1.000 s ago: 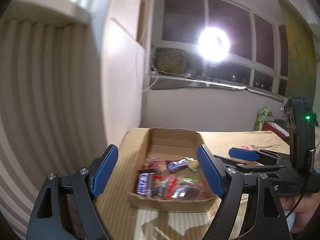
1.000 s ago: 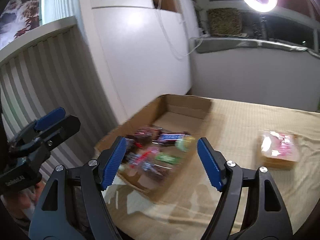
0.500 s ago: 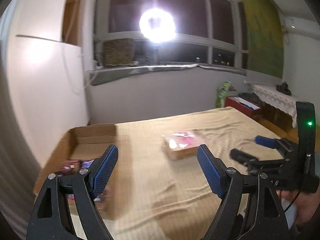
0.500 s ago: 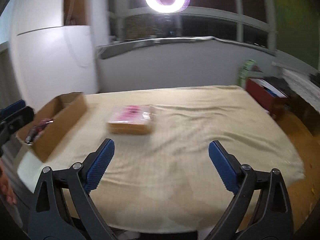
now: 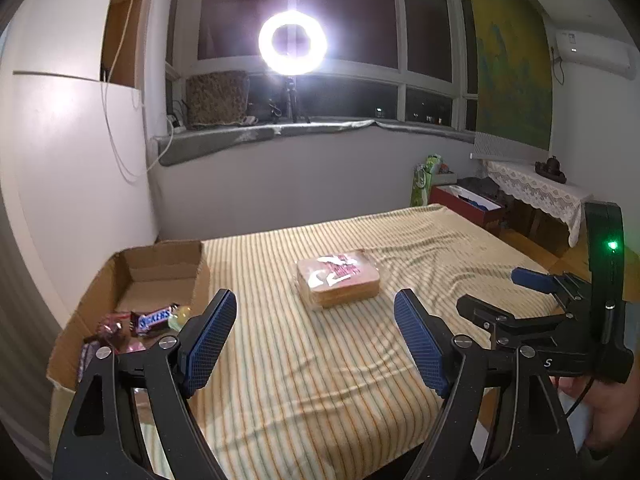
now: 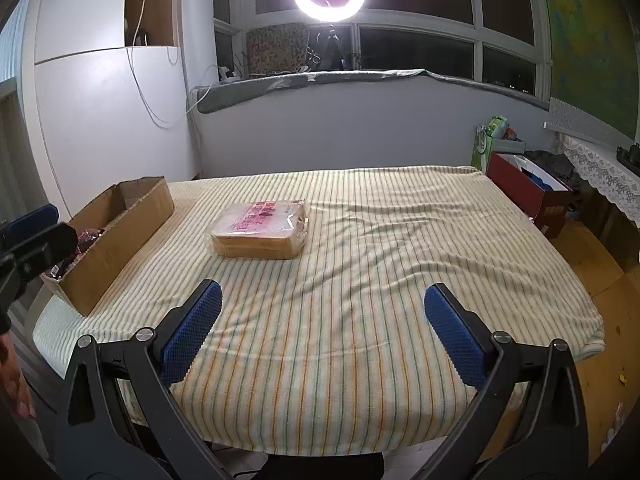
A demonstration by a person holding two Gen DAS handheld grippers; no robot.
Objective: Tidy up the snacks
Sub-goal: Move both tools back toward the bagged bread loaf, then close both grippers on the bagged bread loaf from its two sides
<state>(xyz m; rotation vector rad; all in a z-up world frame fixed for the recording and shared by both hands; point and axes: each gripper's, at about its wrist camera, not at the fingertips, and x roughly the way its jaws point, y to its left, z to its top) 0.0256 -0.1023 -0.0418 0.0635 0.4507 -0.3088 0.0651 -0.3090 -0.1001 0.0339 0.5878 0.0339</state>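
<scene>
A clear-wrapped pack of sliced bread with a pink label lies in the middle of the striped tablecloth. At the table's left end stands an open cardboard box holding several wrapped snacks, among them a Snickers bar. My left gripper is open and empty, short of the bread and beside the box. My right gripper hovers over bare cloth nearer the front edge, its jaws opening with nothing between them.
A ring light glares from the windowsill behind the table. A white cabinet wall stands close by the box on the left. On the floor to the right are a red box and a lace-covered side table. A hand holds the right gripper.
Both views have swung right, from the snack box to the middle of the table, so the bread pack now lies ahead. The right jaws have spread wider.
</scene>
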